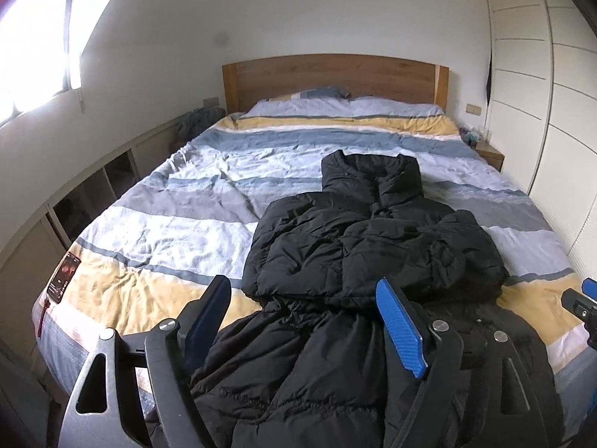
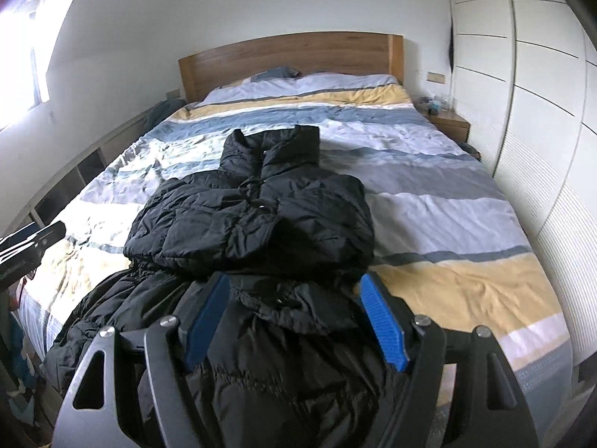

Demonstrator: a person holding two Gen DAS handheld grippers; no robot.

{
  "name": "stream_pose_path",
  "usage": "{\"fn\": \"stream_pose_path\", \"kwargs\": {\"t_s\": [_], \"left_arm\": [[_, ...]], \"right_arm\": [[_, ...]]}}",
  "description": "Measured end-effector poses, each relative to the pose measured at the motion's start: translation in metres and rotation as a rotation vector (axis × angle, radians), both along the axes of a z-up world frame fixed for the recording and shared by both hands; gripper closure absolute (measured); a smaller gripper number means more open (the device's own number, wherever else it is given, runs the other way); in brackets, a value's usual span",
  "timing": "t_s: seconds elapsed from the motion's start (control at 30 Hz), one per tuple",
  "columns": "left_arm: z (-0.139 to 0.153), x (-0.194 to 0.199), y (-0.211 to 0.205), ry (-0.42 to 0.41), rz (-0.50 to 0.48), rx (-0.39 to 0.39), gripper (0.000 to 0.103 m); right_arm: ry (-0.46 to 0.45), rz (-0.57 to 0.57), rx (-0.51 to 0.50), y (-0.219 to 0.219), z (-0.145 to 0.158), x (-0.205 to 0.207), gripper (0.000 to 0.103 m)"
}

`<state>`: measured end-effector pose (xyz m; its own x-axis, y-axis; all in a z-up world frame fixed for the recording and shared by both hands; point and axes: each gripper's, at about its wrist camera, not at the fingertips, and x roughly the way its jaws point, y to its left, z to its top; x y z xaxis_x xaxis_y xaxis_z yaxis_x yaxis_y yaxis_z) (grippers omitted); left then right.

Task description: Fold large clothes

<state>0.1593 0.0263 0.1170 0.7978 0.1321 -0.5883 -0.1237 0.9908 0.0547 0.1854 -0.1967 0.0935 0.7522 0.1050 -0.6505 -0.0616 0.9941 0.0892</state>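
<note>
A long black puffer coat [image 1: 354,246] lies lengthwise on the striped bed [image 1: 156,231], collar toward the headboard, sleeves folded across its chest, hem hanging over the foot edge. It also shows in the right wrist view [image 2: 261,216]. My left gripper [image 1: 304,298] is open above the coat's lower part, blue fingers apart and empty. My right gripper [image 2: 294,291] is open over the coat's waist, nothing held. The right gripper's tip shows in the left view [image 1: 582,302]; the left gripper shows in the right view [image 2: 33,242].
A phone [image 1: 63,278] lies on the bed's near left corner. Low cubby shelves [image 1: 93,190] run along the left wall under a window. A wooden nightstand [image 2: 447,121] and white wardrobe doors [image 2: 541,112] stand at the right. Wooden headboard [image 1: 335,78] at the back.
</note>
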Motion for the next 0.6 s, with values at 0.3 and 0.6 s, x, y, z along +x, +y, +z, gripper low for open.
{"fn": "stream_pose_path", "kwargs": {"t_s": [0.3,0.6], "left_arm": [[0.004,-0.007,-0.002,-0.052,-0.002,0.039,0.019],[-0.005,-0.002,-0.007,-0.066,-0.015,0.062,0.014]], "right_arm": [[0.003,-0.039,-0.003,-0.013,0.000,-0.009,0.031],[0.014,-0.052,0.016,-0.024,-0.007,0.000,0.031]]}}
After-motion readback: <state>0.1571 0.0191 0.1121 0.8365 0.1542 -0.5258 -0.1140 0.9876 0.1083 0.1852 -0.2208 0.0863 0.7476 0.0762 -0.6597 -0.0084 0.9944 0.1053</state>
